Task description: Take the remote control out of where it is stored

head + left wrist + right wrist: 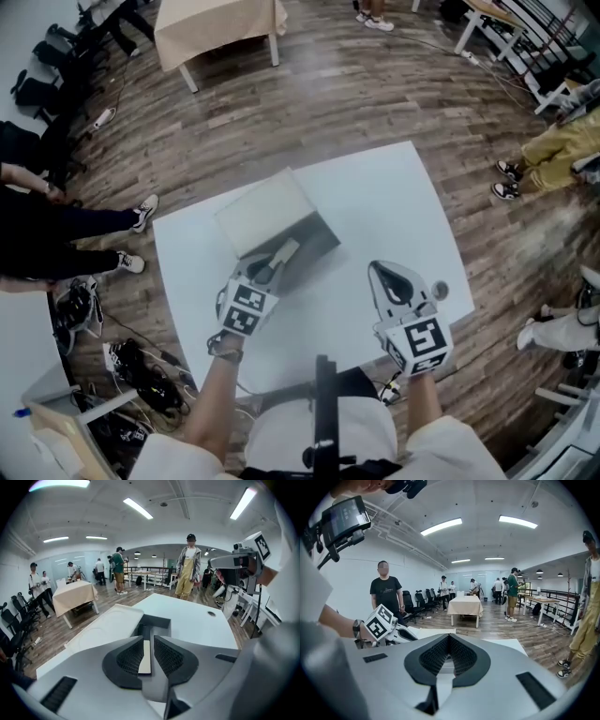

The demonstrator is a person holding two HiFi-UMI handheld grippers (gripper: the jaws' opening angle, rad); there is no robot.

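The head view looks steeply down on the white rectangular bench from close above. Both gripper views sit low over it (facing outward across the top), and all three share the bench and the beige cloth-draped table beyond.

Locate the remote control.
Left of centre in the head view, the remote control sits between the jaws of the left gripper, at the grey box.

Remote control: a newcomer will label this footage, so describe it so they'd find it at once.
On the white table stands a dark grey box with its pale lid open. At the box's near side, between the jaws of the left gripper, is the remote control: a slim cream bar, far narrower than the broad lid and paler than the box.
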